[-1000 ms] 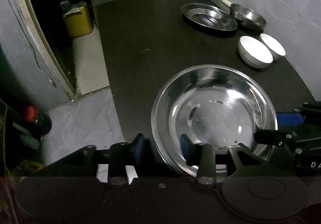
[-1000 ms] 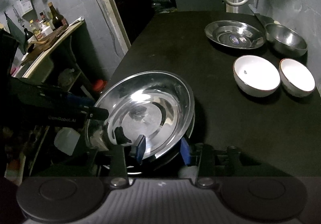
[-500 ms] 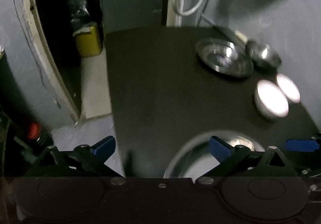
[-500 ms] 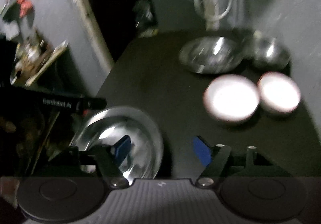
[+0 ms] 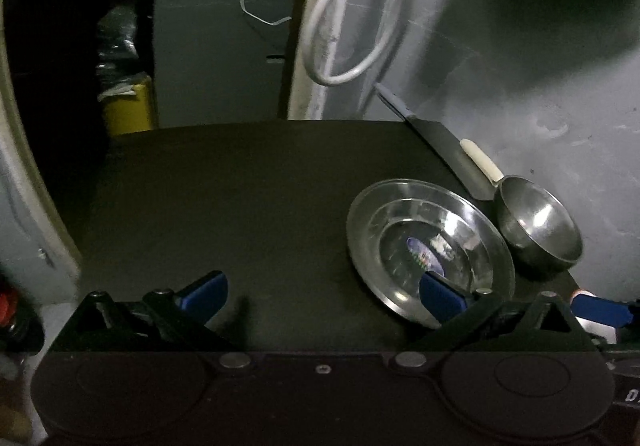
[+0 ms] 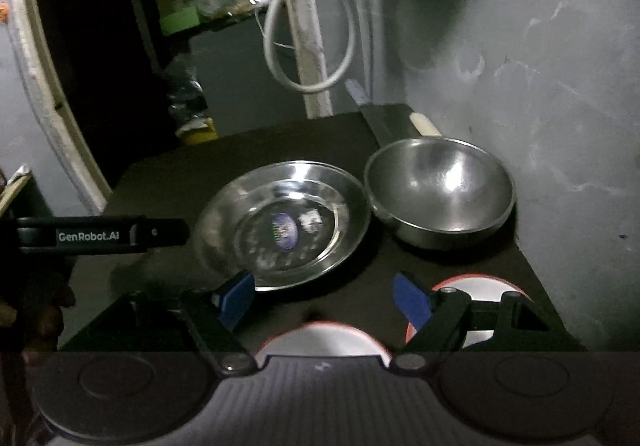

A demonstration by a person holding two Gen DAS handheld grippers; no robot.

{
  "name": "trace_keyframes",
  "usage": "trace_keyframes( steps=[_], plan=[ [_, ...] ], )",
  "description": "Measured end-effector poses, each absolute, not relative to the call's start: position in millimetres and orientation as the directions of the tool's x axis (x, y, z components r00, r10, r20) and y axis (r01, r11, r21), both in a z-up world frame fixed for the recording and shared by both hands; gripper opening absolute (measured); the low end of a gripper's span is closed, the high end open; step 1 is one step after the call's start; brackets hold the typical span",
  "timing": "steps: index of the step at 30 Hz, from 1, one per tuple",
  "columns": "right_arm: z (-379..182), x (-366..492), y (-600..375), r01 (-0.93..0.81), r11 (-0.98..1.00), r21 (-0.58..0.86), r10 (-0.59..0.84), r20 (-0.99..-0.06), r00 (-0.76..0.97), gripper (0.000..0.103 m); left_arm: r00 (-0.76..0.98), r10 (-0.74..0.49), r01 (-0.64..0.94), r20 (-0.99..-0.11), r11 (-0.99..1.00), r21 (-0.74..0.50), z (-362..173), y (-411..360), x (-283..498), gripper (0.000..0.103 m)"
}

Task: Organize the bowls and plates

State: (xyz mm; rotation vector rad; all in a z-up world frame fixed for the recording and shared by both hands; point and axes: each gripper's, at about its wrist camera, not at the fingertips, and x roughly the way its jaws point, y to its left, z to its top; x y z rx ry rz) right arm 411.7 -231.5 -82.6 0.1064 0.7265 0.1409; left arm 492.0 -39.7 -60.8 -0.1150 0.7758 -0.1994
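Note:
A steel plate (image 5: 428, 246) with a blue sticker lies at the far right of the black table (image 5: 240, 206), and a steel bowl (image 5: 536, 226) stands right of it by the wall. My left gripper (image 5: 322, 296) hovers wide open over bare table, its right finger in front of the plate's near rim. In the right wrist view the same plate (image 6: 280, 226) and bowl (image 6: 440, 190) sit ahead. My right gripper (image 6: 324, 300) has its jaws opening with nothing between the pads. Two white bowls lie close under it, one (image 6: 324, 338) at the middle and one (image 6: 480, 286) behind the right finger.
A cleaver (image 5: 452, 154) with a pale handle lies behind the steel bowl against the grey wall (image 5: 540, 86). A white hose loop (image 5: 348, 26) hangs on the pillar beyond the table. The left gripper's black arm (image 6: 100, 236) reaches in from the left. The table's left edge drops to the floor.
Both grippers let go of the large steel plate, opened, and moved forward towards the far dishes. That large plate has dropped out of both views.

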Motion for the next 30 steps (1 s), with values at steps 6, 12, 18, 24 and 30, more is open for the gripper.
trace_keyframes(
  steps=[6, 12, 18, 24, 30],
  plan=[
    [-99, 435, -233, -0.075, 0.983, 0.169, 0.172, -0.681, 0.712, 0.074, 0.662, -0.256, 0.168, -0.705, 0.967, -0.193, -76, -55, 517, 0.101],
    [-108, 447, -232, -0.071, 0.982, 0.176, 0.175, -0.695, 0.697, 0.062, 0.648, -0.296, 0.197, -0.701, 0.955, -0.221, -81, -58, 520, 0.091],
    [-110, 454, -231, -0.075, 0.978, 0.194, 0.191, -0.698, 0.69, 0.048, 0.632, -0.322, 0.215, -0.705, 0.947, -0.24, -82, -61, 525, 0.068],
    [-110, 456, -230, -0.077, 0.976, 0.201, 0.198, -0.696, 0.69, 0.036, 0.617, -0.342, 0.235, -0.709, 0.94, -0.249, -82, -62, 524, 0.042],
    [-104, 451, -232, -0.085, 0.973, 0.215, 0.212, -0.682, 0.7, 0.033, 0.619, -0.329, 0.232, -0.713, 0.944, -0.233, -79, -57, 517, 0.029]
  ],
)
